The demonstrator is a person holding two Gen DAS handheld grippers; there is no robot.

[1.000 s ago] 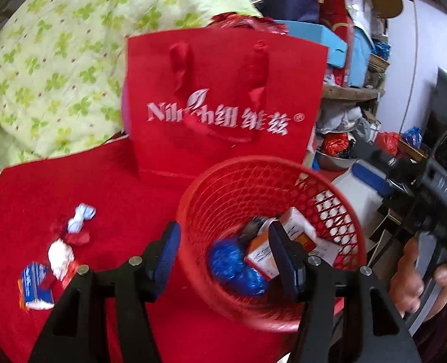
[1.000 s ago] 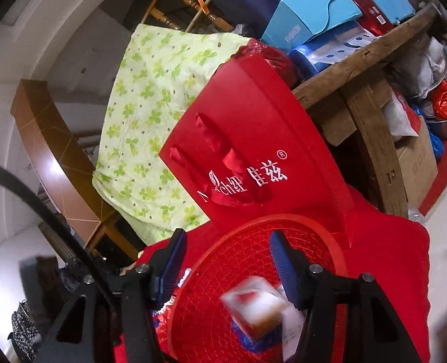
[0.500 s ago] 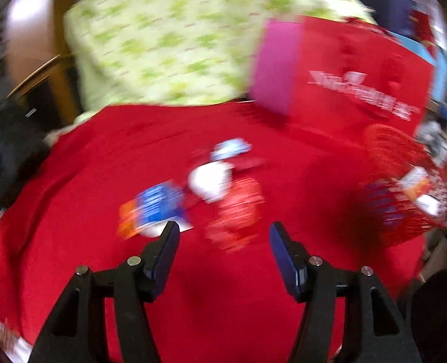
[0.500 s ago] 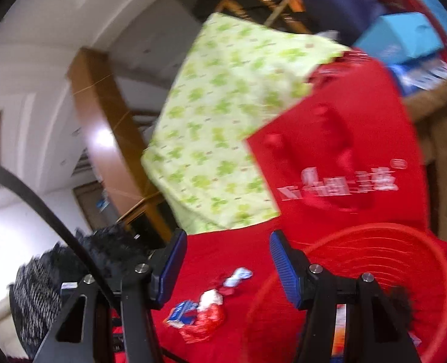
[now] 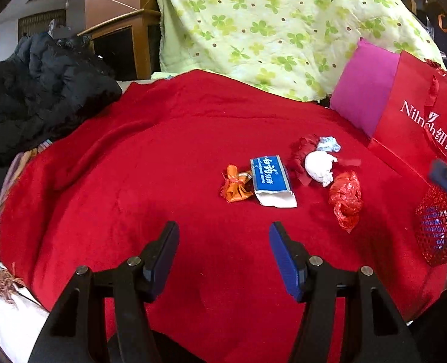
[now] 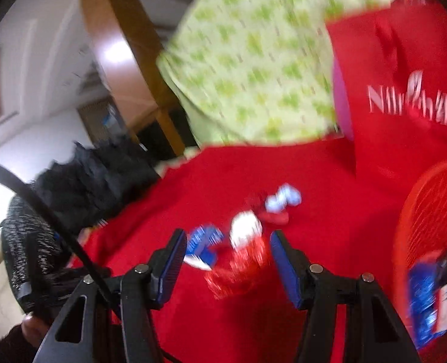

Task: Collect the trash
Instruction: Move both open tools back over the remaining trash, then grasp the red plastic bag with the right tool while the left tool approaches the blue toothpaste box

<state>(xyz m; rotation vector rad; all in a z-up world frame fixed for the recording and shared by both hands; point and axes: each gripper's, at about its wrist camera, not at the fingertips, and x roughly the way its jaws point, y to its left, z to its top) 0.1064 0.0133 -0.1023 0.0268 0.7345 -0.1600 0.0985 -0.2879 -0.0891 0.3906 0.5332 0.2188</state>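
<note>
Several pieces of trash lie on the red blanket: an orange wrapper, a blue and white packet, a white wad, a pale blue wad and a crumpled red wrapper. My left gripper is open and empty, short of the packet. The red mesh basket with trash inside stands at the right edge. In the blurred right wrist view my right gripper is open and empty over the red wrapper, with the basket to its right.
A red paper gift bag stands behind the basket, with a pink cushion beside it. A green clover quilt is heaped at the back. A black jacket lies at the left.
Both grippers have swung left, away from the basket and toward the loose trash on the blanket. The box dropped from the right gripper now lies in the basket.
</note>
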